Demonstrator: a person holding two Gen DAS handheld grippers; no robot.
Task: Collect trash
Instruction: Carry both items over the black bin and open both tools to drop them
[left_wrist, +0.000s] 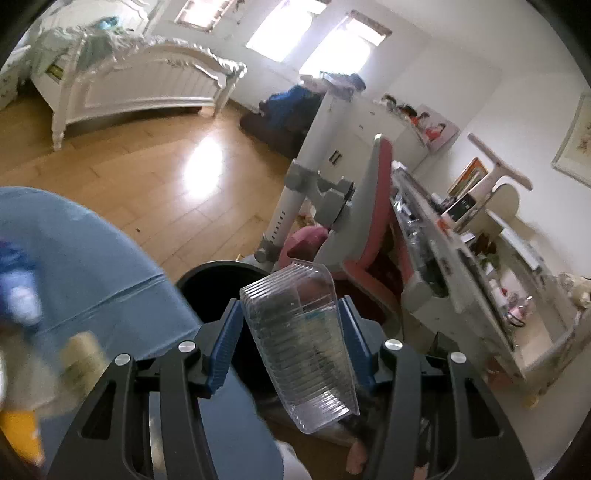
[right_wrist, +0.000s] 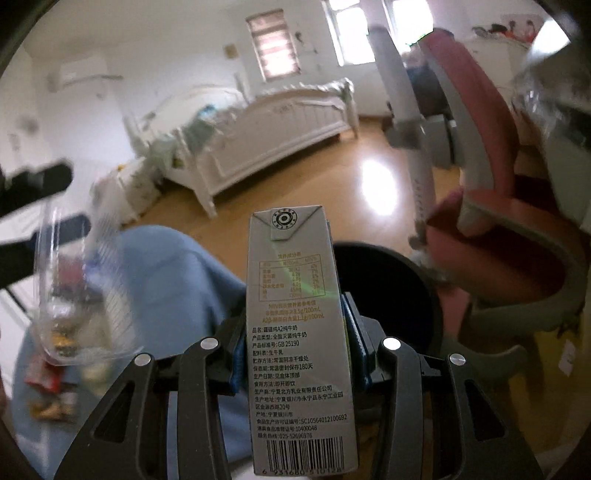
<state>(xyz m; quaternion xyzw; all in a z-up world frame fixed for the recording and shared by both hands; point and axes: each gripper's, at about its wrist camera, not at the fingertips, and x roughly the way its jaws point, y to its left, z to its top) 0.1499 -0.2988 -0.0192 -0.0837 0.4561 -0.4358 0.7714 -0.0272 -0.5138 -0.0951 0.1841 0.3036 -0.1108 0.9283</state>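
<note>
My left gripper (left_wrist: 290, 325) is shut on a clear ribbed plastic container (left_wrist: 299, 343), held above the rim of a black trash bin (left_wrist: 221, 280). My right gripper (right_wrist: 295, 343) is shut on a grey milk carton (right_wrist: 295, 332), held upright just in front of the same black bin (right_wrist: 388, 291). In the right wrist view the clear container (right_wrist: 81, 295) shows blurred at the left, with the left gripper's dark fingers (right_wrist: 37, 181) behind it.
A blue-clothed surface (left_wrist: 92, 266) lies left of the bin, with blurred wrappers (right_wrist: 48, 387) on it. A pink and grey chair (left_wrist: 369, 229) and a cluttered desk (left_wrist: 480, 280) stand to the right. A white bed (left_wrist: 140, 85) stands across the wooden floor.
</note>
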